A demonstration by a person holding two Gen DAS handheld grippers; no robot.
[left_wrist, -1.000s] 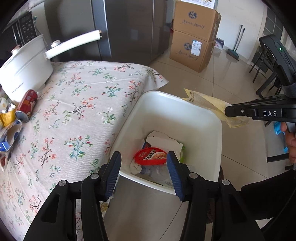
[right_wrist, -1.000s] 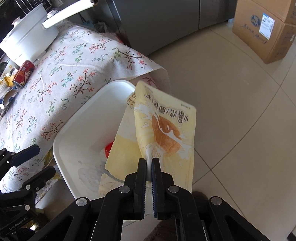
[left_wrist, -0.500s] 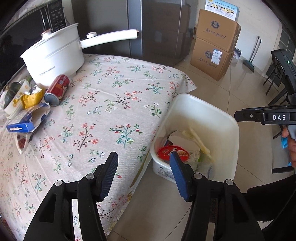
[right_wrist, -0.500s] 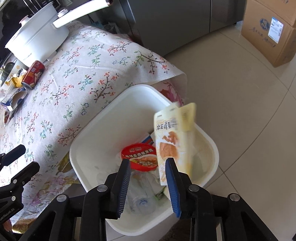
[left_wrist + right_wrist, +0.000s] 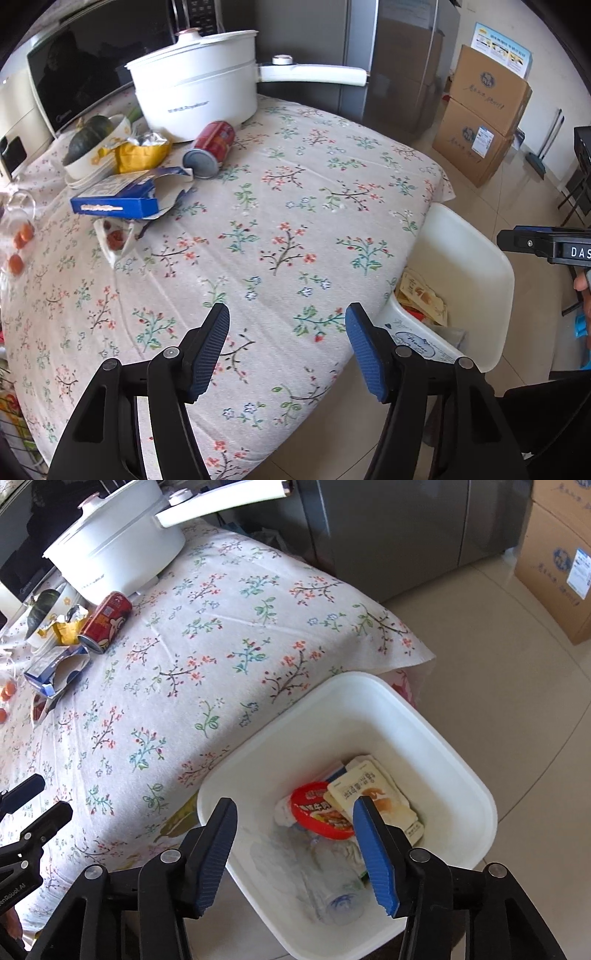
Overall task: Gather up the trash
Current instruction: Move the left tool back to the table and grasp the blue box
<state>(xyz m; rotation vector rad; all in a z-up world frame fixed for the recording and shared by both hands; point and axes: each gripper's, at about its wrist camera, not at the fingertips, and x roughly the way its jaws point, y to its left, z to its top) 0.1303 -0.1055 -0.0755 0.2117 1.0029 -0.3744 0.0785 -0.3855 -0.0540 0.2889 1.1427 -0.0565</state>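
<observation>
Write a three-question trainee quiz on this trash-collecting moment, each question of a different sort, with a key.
1. True or false: the right gripper is shut on a wrapper.
2. Where does the red drink can lie? A) in the white plastic bin B) on its side on the floral tablecloth C) on the floor
3. Fill in: the pale yellow snack pouch lies inside the ____.

Key: 1 false, both it and the left gripper are open; 2 B; 3 bin.

Two wrist views, overlapping.
We see table [image 5: 280,229] ahead from left; right looks down, probably closer, into bin [image 5: 476,786]; both share them.
</observation>
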